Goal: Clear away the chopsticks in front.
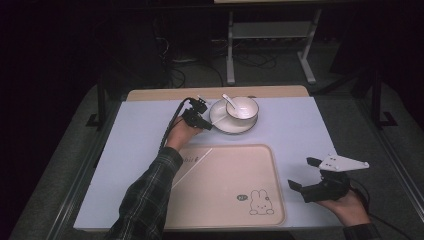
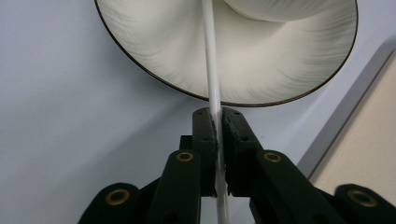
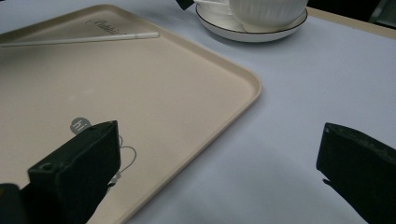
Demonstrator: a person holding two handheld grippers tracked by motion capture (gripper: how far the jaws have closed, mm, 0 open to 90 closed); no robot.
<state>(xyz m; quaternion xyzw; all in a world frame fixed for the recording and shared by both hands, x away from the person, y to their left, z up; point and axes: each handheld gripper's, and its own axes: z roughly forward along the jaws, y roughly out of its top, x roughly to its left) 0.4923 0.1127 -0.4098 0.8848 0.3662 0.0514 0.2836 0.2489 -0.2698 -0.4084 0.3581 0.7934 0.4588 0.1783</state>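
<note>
chopstick (image 2: 211, 70) tip hidden behind bowl (image 2: 280, 9)

White ribbed plate (image 2: 261, 60) with dark rim; beige tray (image 1: 225, 185) bearing a rabbit drawing.

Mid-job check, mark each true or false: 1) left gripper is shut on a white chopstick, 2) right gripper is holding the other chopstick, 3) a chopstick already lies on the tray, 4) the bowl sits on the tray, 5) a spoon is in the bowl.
1) True. The left gripper is clamped on a white chopstick that reaches over the plate.
2) False. The right gripper is open and holds nothing, beside the tray.
3) True. A second chopstick lies on the tray.
4) False. The bowl sits on the plate, beyond the tray.
5) True. A spoon rests in the bowl.
</note>
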